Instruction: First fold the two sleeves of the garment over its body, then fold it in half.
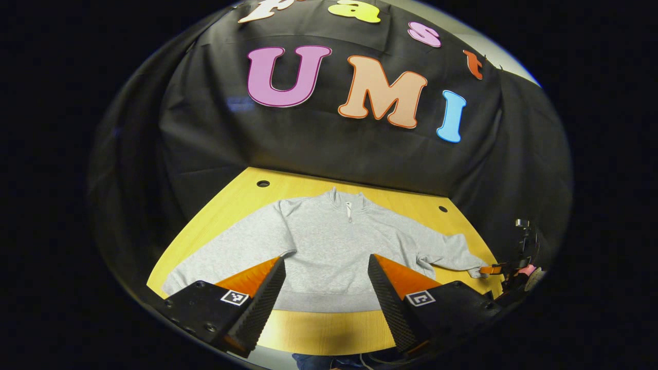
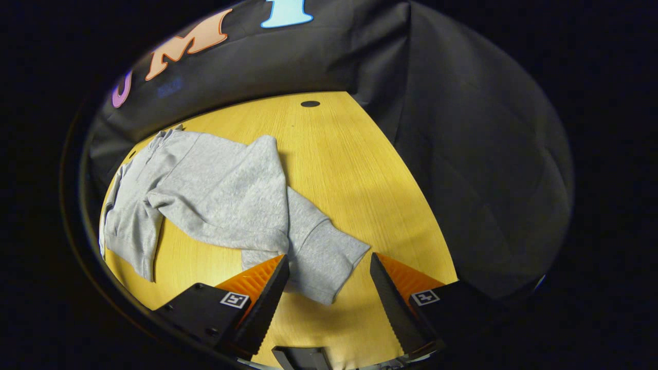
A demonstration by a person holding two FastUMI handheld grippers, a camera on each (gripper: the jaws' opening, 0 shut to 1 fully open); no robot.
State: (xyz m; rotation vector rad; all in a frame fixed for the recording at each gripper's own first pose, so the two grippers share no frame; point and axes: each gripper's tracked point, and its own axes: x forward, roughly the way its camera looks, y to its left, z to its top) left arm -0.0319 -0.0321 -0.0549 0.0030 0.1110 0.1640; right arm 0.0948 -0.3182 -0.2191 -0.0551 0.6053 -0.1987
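One grey sweatshirt [image 1: 329, 252] lies flat on the yellow wooden table [image 1: 318, 331], front up, collar and short zip toward the black cloth wall [image 1: 318, 149], hem toward the near edge. In the left gripper view its two sleeves are both spread out to the sides, neither laid over the body.

Seen along its own fingers, the left gripper [image 1: 326, 295] has its jaws wide apart, nothing between them; the garment's lower body and hem band show in the gap, though whether the tips touch the cloth I cannot tell. Farther off in that view, at the right edge of the table, the right gripper [image 1: 491, 269] meets the end of the wearer's-left sleeve [image 1: 452, 254], right at the cuff.

In the right gripper view that same sleeve runs down toward the camera, and its cuff [image 2: 321, 267] lies in the gap between the spread fingers of the right gripper [image 2: 329, 293], nearer one finger [image 2: 264, 295] than the other. The jaws stand apart there and do not press the fabric together; from the far view I cannot tell whether a finger is under the cuff.

Two round holes [image 1: 263, 183] [image 1: 442, 208] sit in the tabletop near the wall, one beyond each shoulder; the right gripper view shows one [image 2: 310, 104].
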